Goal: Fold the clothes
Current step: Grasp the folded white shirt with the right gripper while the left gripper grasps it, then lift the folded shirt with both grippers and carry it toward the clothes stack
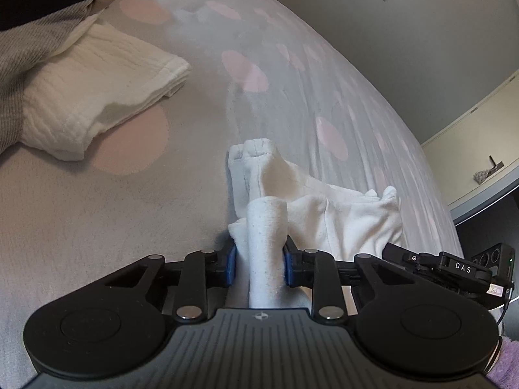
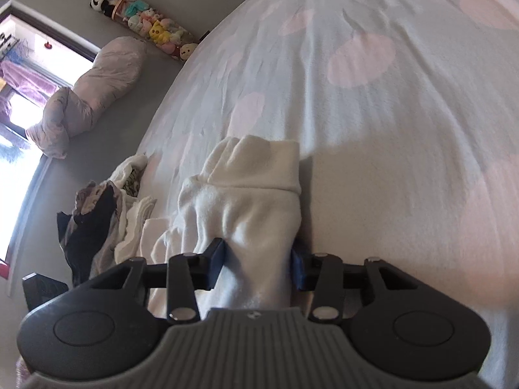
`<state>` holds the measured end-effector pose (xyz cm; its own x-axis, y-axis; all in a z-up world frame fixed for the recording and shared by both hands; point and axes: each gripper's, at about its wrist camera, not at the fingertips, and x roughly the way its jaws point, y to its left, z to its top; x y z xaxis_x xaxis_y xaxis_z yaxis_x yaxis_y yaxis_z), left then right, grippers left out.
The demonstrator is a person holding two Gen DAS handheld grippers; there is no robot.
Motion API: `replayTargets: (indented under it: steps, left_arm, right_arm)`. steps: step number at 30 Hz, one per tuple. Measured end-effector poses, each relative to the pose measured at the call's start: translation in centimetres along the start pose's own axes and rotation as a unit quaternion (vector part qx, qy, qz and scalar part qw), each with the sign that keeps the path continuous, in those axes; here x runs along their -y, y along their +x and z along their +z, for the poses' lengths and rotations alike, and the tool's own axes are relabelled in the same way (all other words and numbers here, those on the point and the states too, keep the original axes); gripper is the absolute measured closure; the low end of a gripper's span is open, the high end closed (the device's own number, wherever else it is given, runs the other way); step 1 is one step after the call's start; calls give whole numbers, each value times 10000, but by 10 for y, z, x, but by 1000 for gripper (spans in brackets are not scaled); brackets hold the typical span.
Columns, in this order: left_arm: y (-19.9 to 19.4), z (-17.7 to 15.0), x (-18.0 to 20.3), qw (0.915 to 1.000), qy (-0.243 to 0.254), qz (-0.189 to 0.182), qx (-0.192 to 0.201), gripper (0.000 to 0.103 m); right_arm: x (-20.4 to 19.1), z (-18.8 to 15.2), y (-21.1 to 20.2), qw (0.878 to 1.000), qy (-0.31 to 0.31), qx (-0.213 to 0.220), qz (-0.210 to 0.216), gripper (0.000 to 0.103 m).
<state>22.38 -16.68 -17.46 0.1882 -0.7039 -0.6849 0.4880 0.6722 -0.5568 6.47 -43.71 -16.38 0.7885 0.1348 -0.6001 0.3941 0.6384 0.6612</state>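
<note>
A white fleece garment [image 1: 340,214] lies crumpled on the bed's pale sheet with pink dots [image 1: 136,142]. In the left wrist view a narrow fold of it runs up between the blue pads [image 1: 231,264] of my left gripper [image 1: 259,253], and both pads press against it. In the right wrist view the white fleece garment [image 2: 256,194], with a turned-back cuff at its far end, fills the gap of my right gripper [image 2: 258,256]. There too the blue pads [image 2: 216,264] bear on the cloth from both sides.
A folded white cloth [image 1: 97,97] and a grey knit piece [image 1: 35,48] lie at the far left. A black casing marked DAS [image 1: 460,267] pokes in at the right. A pile of mixed clothes [image 2: 97,214] sits at the bed's edge. A bundled duvet [image 2: 94,87] and plush toys [image 2: 146,22] lie beyond.
</note>
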Motion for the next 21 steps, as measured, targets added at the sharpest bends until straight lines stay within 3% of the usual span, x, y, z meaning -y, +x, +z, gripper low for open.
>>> replayTargets:
  steps: [9, 21]
  left_arm:
    - [-5, -3, 16, 9989, 275, 359, 106, 82]
    - [-32, -4, 45, 9952, 622, 657, 366, 83]
  right_arm:
    - [-16, -4, -4, 9975, -577, 111, -401, 83]
    - [-50, -6, -24, 9902, -1262, 320, -504, 86]
